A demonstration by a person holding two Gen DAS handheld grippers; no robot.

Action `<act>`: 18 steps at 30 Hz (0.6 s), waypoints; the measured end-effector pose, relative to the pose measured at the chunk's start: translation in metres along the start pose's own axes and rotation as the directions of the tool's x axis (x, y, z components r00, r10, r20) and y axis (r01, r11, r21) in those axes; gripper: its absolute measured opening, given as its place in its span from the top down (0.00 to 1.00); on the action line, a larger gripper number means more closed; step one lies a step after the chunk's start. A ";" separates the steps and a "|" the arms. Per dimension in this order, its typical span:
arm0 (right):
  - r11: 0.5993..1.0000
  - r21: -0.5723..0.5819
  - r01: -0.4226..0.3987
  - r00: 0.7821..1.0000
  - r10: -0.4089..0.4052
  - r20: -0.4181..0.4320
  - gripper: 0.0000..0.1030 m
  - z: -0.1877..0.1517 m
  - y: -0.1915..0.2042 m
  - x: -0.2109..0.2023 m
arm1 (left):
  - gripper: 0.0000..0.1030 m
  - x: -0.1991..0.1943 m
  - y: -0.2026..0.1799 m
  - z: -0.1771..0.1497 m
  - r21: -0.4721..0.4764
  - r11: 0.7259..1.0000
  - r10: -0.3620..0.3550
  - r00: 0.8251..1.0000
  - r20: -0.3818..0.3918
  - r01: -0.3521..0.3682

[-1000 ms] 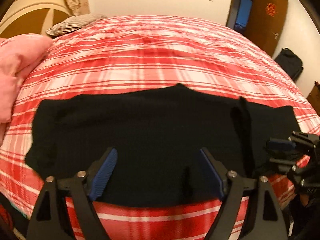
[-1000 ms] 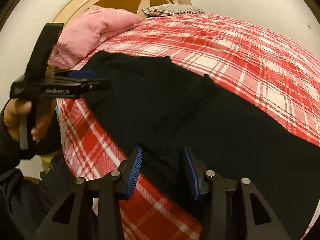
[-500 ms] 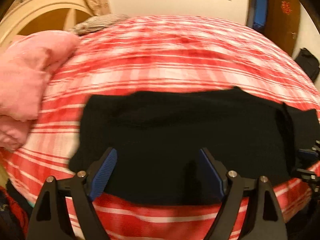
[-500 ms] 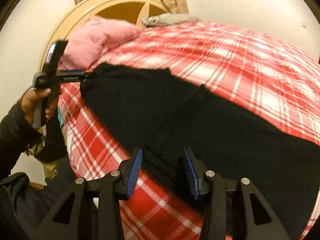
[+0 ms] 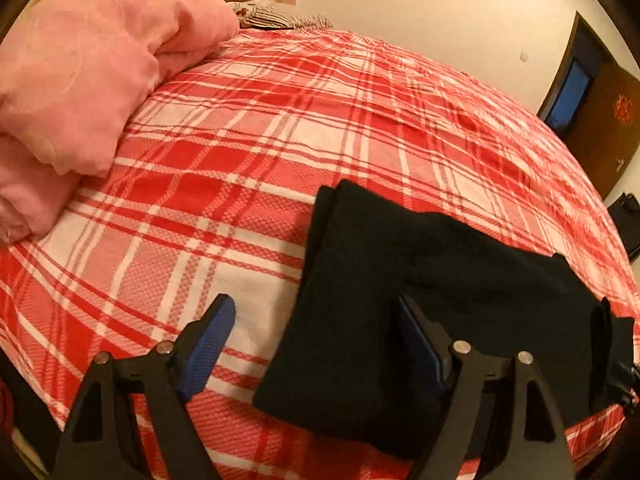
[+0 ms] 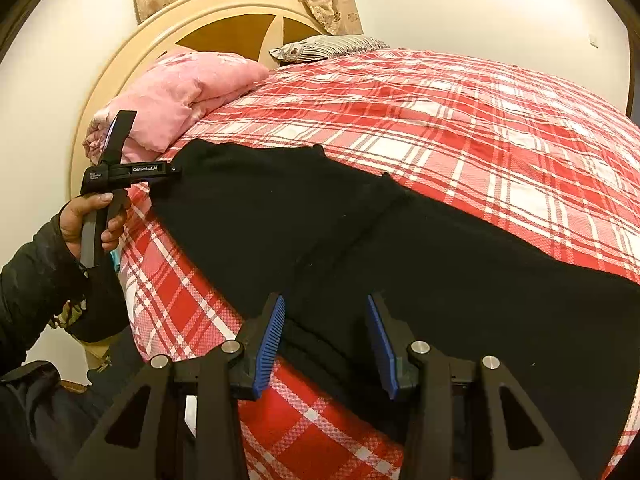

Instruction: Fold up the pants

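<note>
Change: left gripper (image 5: 312, 344) has slid sideways vs a sec ago; pants (image 5: 420, 280) end edge now sits between its jaws, not the mid-cloth.
Meaning: prob lining up on that end for the next fold.
Left jaws: wide apart, empty.
Right gripper (image 6: 326, 344): jaws part-open, straddling pants' near edge; grip can't tell.
Count: 1 pants, 2 grippers, 1 pink blanket (image 5: 88, 68), 1 pillow (image 6: 328, 46).
Pants loc: flat on bed (image 5: 280, 128), under/ahead of both jaw sets.
</note>
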State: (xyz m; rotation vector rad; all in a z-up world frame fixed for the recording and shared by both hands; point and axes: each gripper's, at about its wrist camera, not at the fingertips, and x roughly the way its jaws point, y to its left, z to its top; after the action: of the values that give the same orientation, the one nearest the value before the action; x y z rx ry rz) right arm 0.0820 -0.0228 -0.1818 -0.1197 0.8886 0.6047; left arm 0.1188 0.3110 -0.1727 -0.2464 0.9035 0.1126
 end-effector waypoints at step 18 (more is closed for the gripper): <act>0.998 0.066 -0.001 1.000 -0.001 0.029 0.57 -0.003 -0.017 0.001 | 0.66 0.002 -0.025 0.011 0.134 0.988 -0.073 0.997 -0.014 0.074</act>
State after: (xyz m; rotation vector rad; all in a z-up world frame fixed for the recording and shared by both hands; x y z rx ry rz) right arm 0.0893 -0.0374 -0.1870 -0.0514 0.8793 0.5749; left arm 0.1328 0.2901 -0.1635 -0.1545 0.9060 -0.0184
